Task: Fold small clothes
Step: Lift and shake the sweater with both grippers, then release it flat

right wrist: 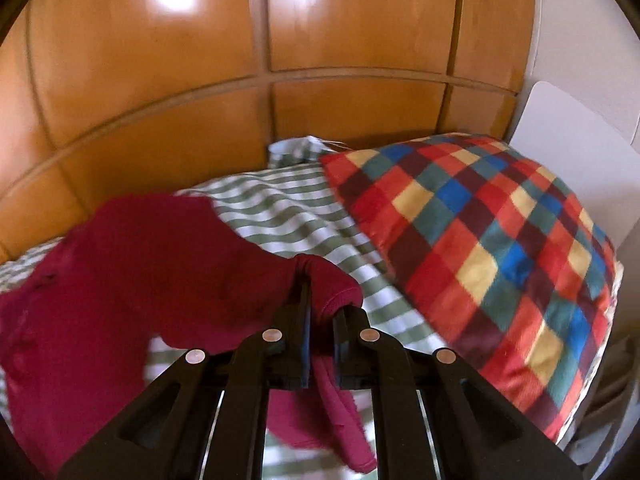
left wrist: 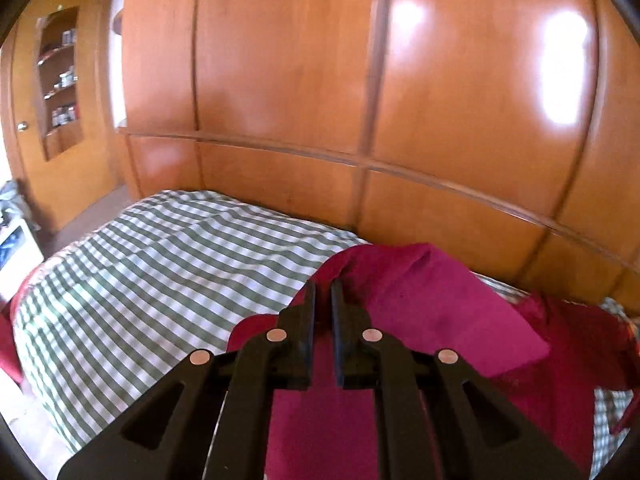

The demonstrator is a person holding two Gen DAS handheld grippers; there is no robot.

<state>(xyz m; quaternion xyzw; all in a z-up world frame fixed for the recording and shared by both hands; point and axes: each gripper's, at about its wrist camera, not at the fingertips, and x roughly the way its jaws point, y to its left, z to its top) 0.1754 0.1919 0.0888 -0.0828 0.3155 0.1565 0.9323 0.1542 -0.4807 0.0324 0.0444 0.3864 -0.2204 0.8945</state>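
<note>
Garment (left wrist: 448, 312), dark red knit, raised off bed (left wrist: 160, 264) and strung between both tools. Left tool (left wrist: 323, 286): jaws nearly together, clenched on a fold of the cloth; fabric drapes over and beyond the tips and hangs below the linkage. Right tool (right wrist: 320, 300): jaws likewise close-set, pinching a ribbed hem or cuff edge that bulges over the right pad; a tail of the same cloth hangs down between the arms of the tool.

In the right wrist view the garment's (right wrist: 132, 264) long axis runs from the pinched edge away to the left, toward the wardrobe (right wrist: 160, 92) side of the bed, sagging in the middle. In the left wrist view it runs from the grip off to the right, a flat pinker panel facing up, darker folds beyond it. Which end is neck or hem, cannot tell; frames motion-blurred.

Bed cover green-and-white check. Pillow (right wrist: 480, 248), multicoloured check, lies on the bed just right of the garment, tilted against a white headboard (right wrist: 572, 136). Wardrobe panels stand directly behind the bed.
</note>
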